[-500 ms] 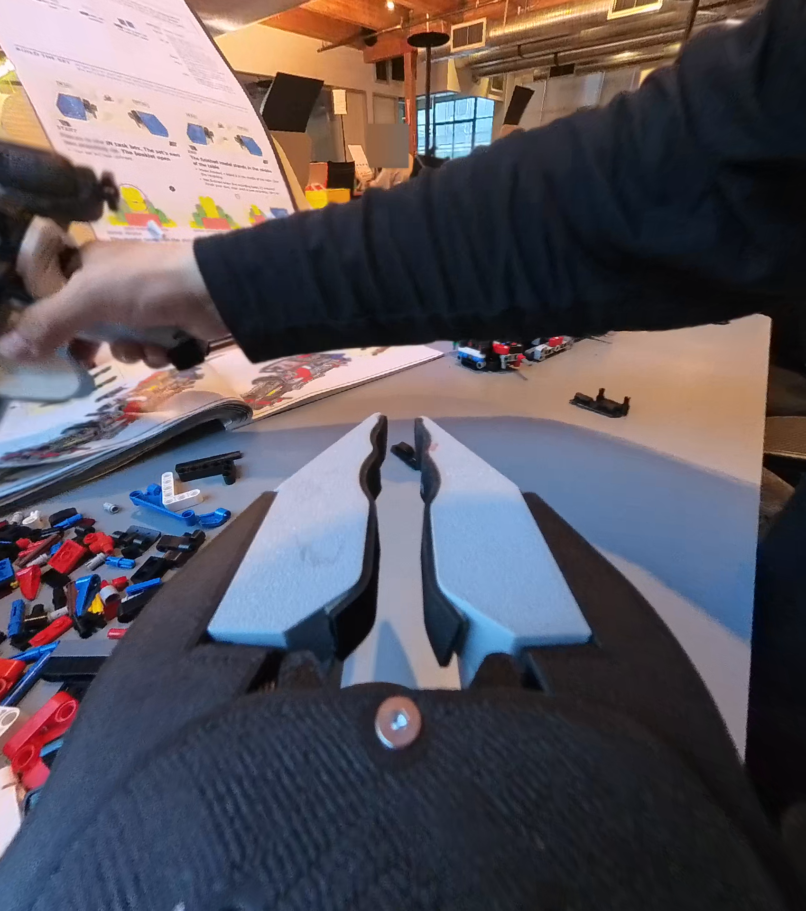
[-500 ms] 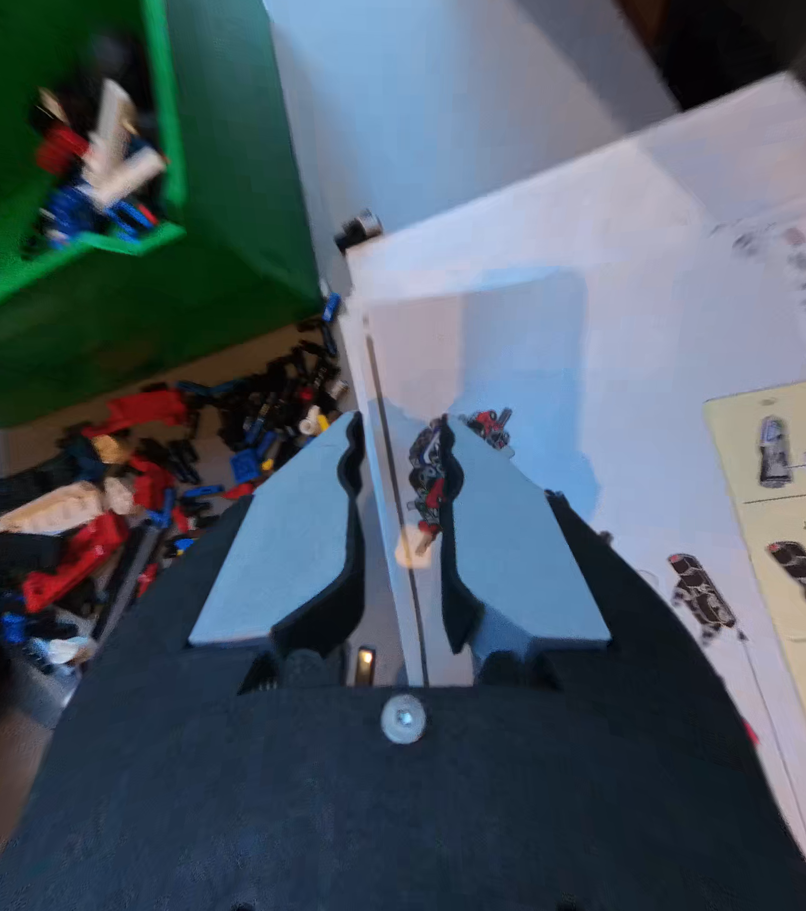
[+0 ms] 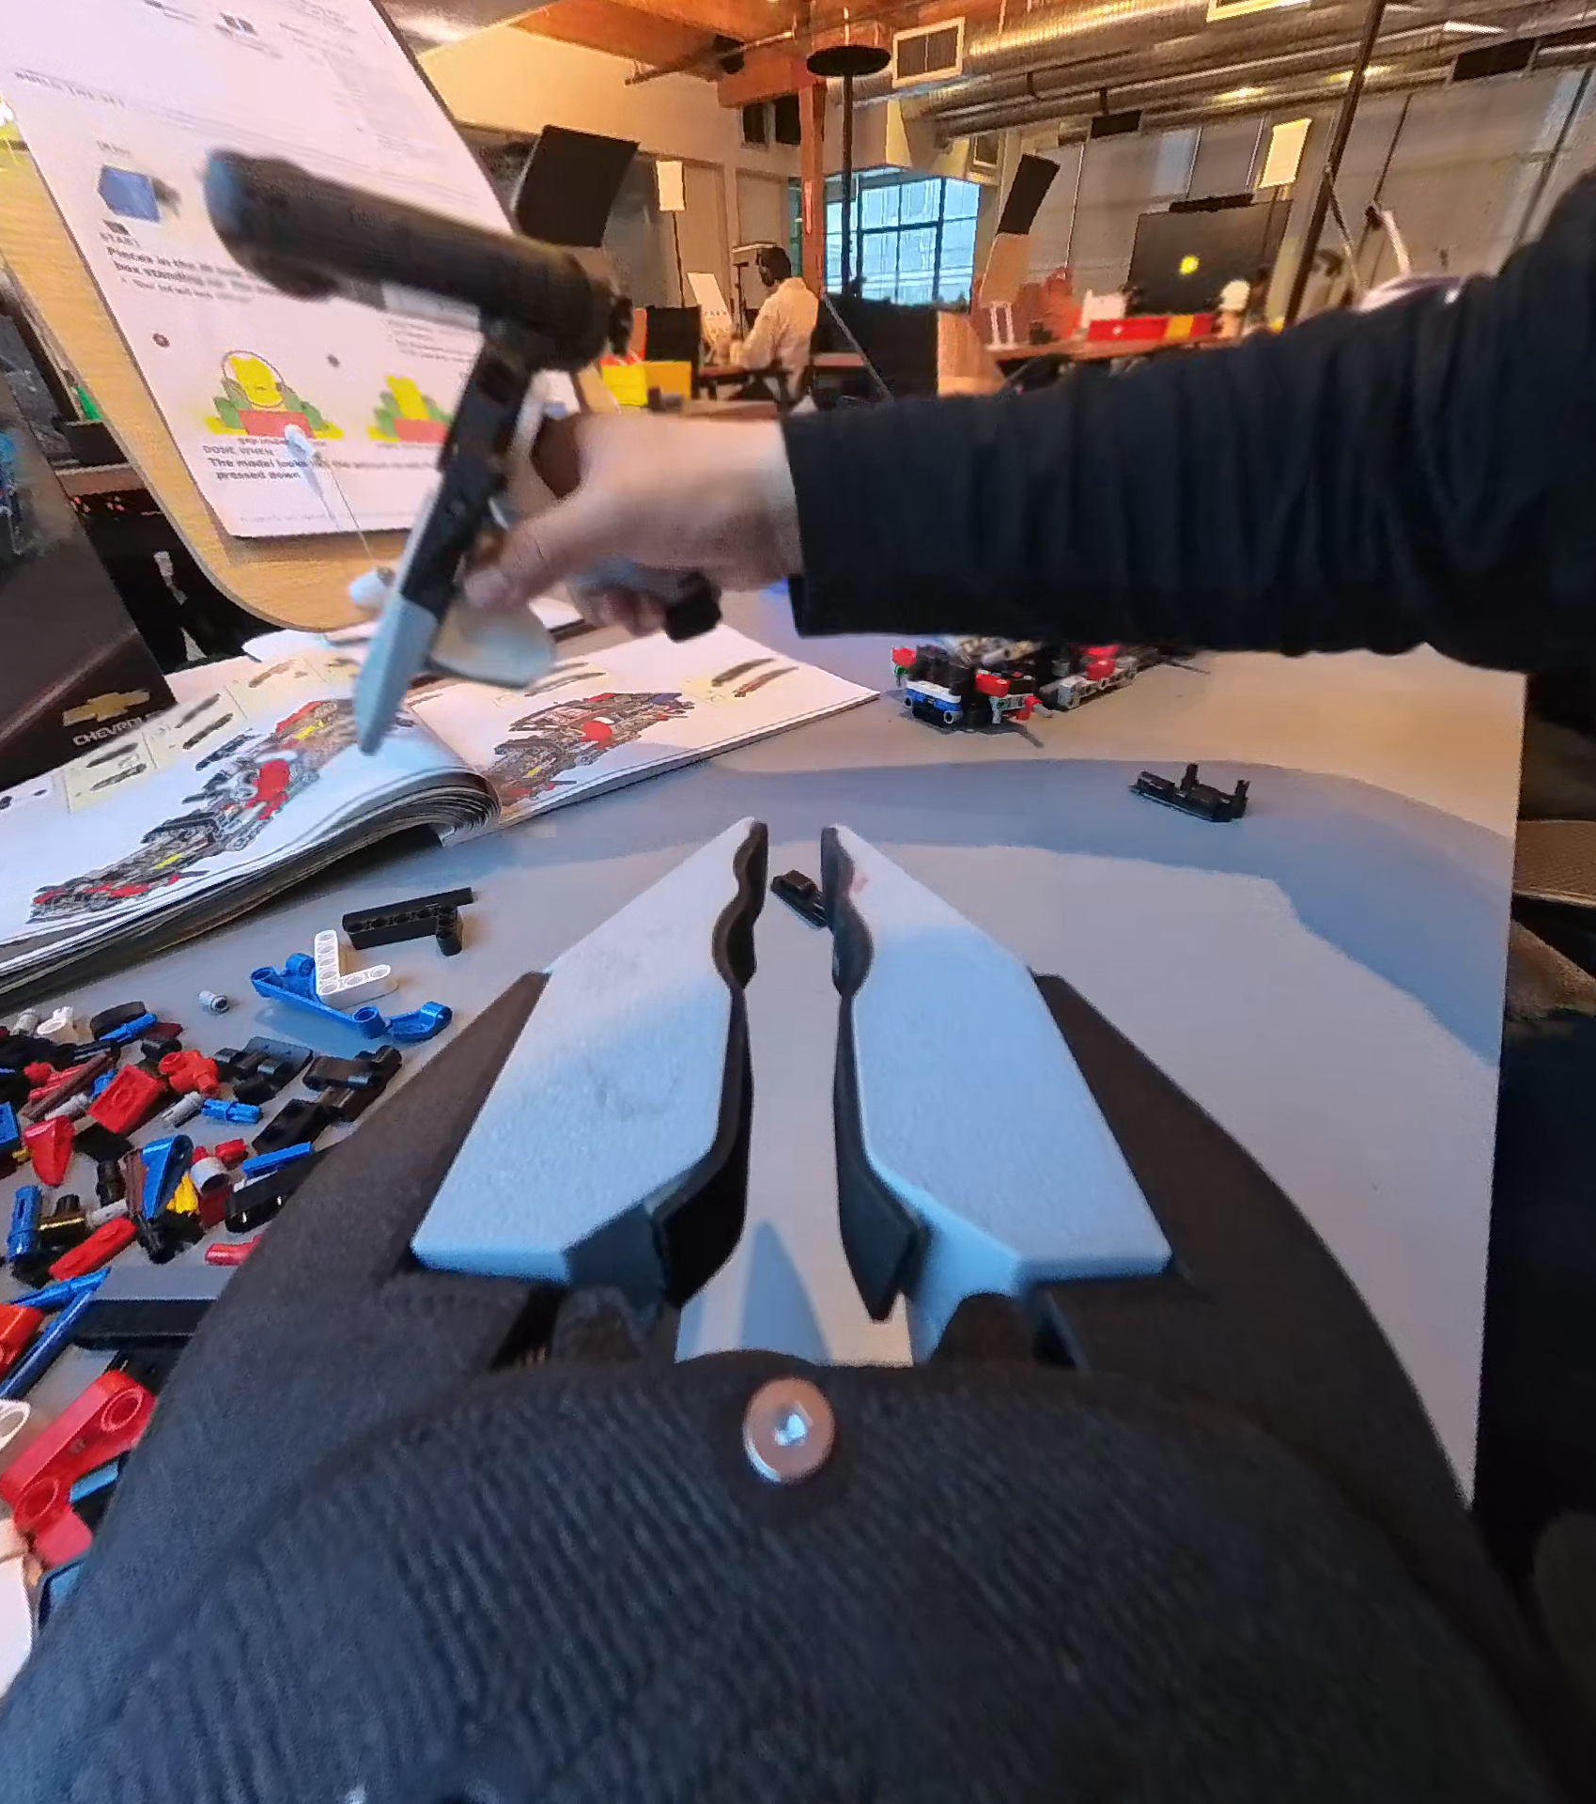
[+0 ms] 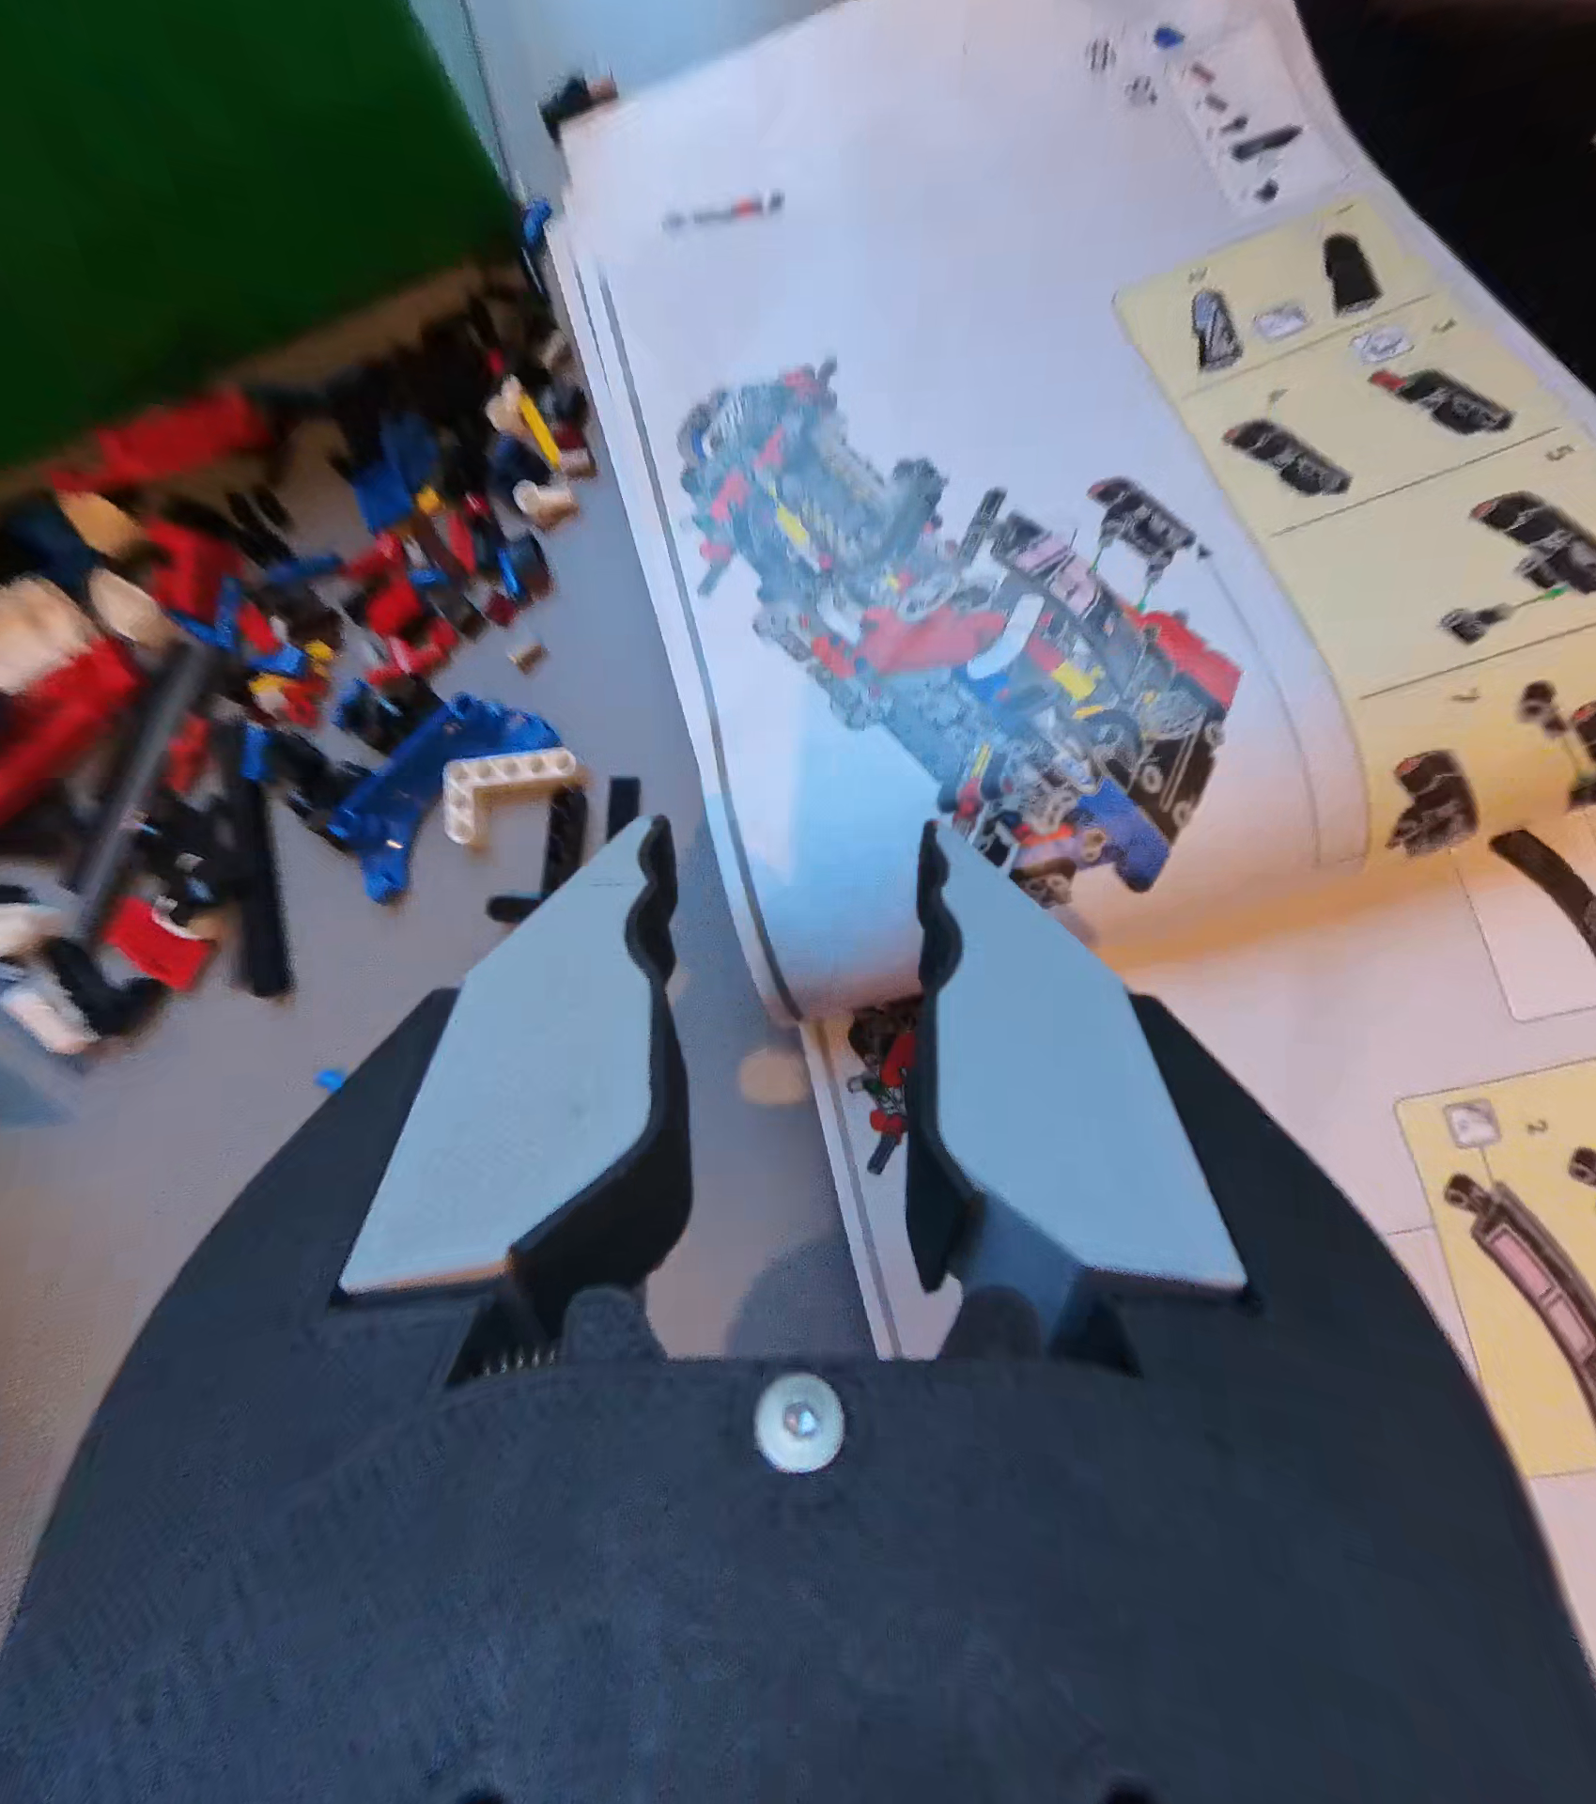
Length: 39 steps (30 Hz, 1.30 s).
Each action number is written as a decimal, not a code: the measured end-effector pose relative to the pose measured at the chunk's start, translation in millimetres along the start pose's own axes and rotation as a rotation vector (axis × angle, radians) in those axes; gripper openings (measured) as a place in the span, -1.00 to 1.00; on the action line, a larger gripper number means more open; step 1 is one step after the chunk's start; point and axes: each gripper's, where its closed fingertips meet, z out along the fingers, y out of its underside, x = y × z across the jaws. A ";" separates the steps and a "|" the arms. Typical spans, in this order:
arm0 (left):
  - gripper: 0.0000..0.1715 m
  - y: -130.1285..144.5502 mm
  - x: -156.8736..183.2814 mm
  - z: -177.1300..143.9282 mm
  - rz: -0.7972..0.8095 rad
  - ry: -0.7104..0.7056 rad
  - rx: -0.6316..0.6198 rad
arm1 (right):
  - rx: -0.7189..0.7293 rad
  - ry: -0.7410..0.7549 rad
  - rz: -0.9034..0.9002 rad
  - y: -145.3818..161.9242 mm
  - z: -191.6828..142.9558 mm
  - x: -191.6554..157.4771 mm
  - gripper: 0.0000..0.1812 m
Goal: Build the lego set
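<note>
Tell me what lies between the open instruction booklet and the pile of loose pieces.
In the left wrist view, a black angled beam lies between the instruction booklet and the pile of loose pieces.

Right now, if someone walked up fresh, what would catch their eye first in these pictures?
Likely the open instruction booklet, its page curling up just ahead of the open right gripper. Next, the heap of red, blue and black loose pieces scattered left of the left gripper, with a partly built model farther back on the table.

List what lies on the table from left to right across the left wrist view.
Loose lego pieces → open instruction booklet → part-built lego model → lone black piece.
</note>
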 end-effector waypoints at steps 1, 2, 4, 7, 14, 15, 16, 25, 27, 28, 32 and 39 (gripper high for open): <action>-0.92 -0.3 -0.3 -0.3 0.001 -0.004 0.002 | -0.008 0.040 -0.029 5.6 4.9 1.3 -0.51; -0.92 -0.5 -0.6 -0.4 0.003 -0.007 0.004 | -0.017 0.070 -0.052 9.2 9.9 2.8 -0.52; -0.92 -0.4 -0.9 -0.4 0.006 -0.012 0.003 | -0.043 0.075 -0.072 12.3 21.9 3.0 -0.50; -0.92 -0.7 -0.7 -0.6 0.009 -0.013 0.005 | -0.046 0.055 -0.083 3.1 33.5 3.8 -0.52; -0.92 -1.8 0.1 -1.5 0.002 0.001 0.014 | -0.179 0.105 -0.199 0.5 51.6 13.3 -0.73; -0.92 -1.8 0.2 -1.6 0.001 0.003 0.014 | -0.211 0.146 -0.248 1.9 52.3 18.0 -0.81; -0.92 -1.9 0.3 -1.7 -0.001 0.005 0.015 | -0.239 0.191 -0.312 2.6 52.0 23.1 -0.98; -0.91 -3.0 -0.7 -2.4 -0.014 0.008 0.023 | -0.360 0.207 -0.471 14.3 46.2 24.5 -1.00; -0.91 -3.0 -0.7 -2.6 -0.014 0.008 0.024 | -0.359 0.192 -0.457 19.4 42.1 24.3 -1.00; -0.91 -3.1 -0.6 -2.6 -0.014 0.008 0.024 | -0.355 0.188 -0.455 22.3 39.8 24.3 -1.00; -0.91 -2.8 -0.1 -2.3 -0.009 0.008 0.022 | -0.325 0.179 -0.401 31.9 30.6 26.8 -1.00; -0.91 -2.5 -0.2 -1.9 -0.008 0.005 0.019 | -0.099 0.099 -0.239 11.1 0.6 10.0 -1.00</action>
